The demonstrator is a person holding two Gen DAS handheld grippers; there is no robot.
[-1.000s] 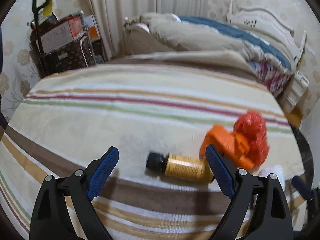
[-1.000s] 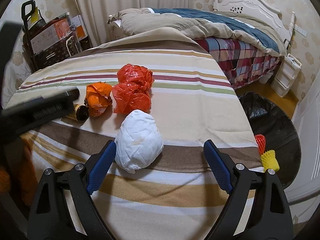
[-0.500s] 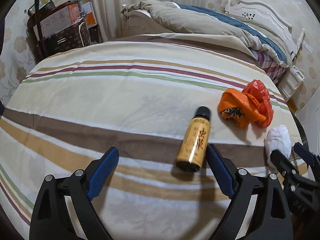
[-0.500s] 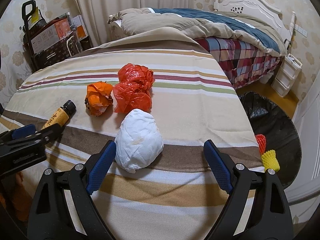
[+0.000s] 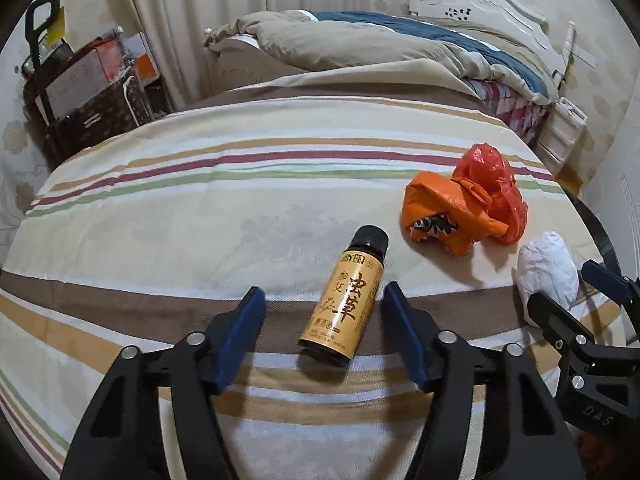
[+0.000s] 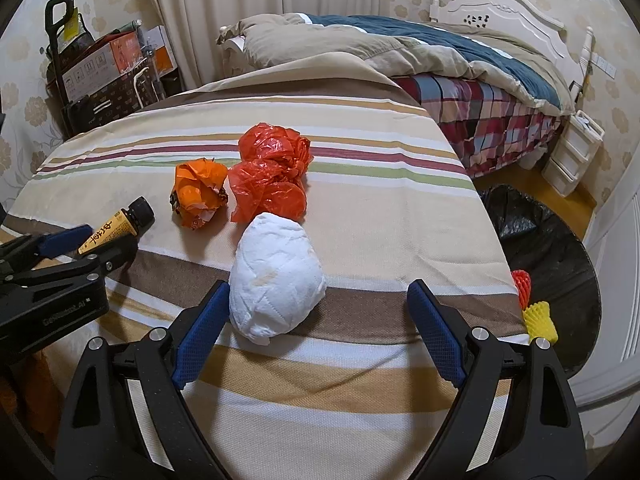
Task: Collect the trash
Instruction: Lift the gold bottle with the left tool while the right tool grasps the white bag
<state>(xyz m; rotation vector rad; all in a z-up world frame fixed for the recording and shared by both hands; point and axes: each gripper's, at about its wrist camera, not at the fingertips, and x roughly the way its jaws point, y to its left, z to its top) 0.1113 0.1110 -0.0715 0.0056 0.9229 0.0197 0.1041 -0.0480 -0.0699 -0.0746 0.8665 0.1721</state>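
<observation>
1. Left wrist view: the left gripper (image 5: 324,320) is angled down over the striped cloth-covered table (image 5: 160,240), and its blue-padded jaws are closing in on a small gold-labelled bottle with a black cap (image 5: 344,300). The bottle lies on its side between the pads, cap pointing away, but the pads aren't pressing on it yet, there's a gap on each side.
2. Just past the bottle, up and to the right, sits a crumpled orange wrapper (image 5: 444,216) with a scrunched red-orange plastic bag (image 5: 494,188) touching it from behind.
3. Right wrist view: the right gripper (image 6: 320,336) has its jaws spread wide, holding nothing. A white wadded-up ball of tissue or cloth (image 6: 276,280) sits on the table between them, much closer to the left-hand pad; can't tell if it's actually touching.
4. From this side the red-orange bag is right behind the white wad, the orange wrapper beside it, and the bottle further left by the other gripper.
5. Off the table's right edge there's a bin lined with a black bag (image 6: 552,248), and a red and a yellow foam net sleeve (image 6: 538,316) at its near rim.
6. A bed with a beige and blue quilt (image 6: 400,44) is in the background.
</observation>
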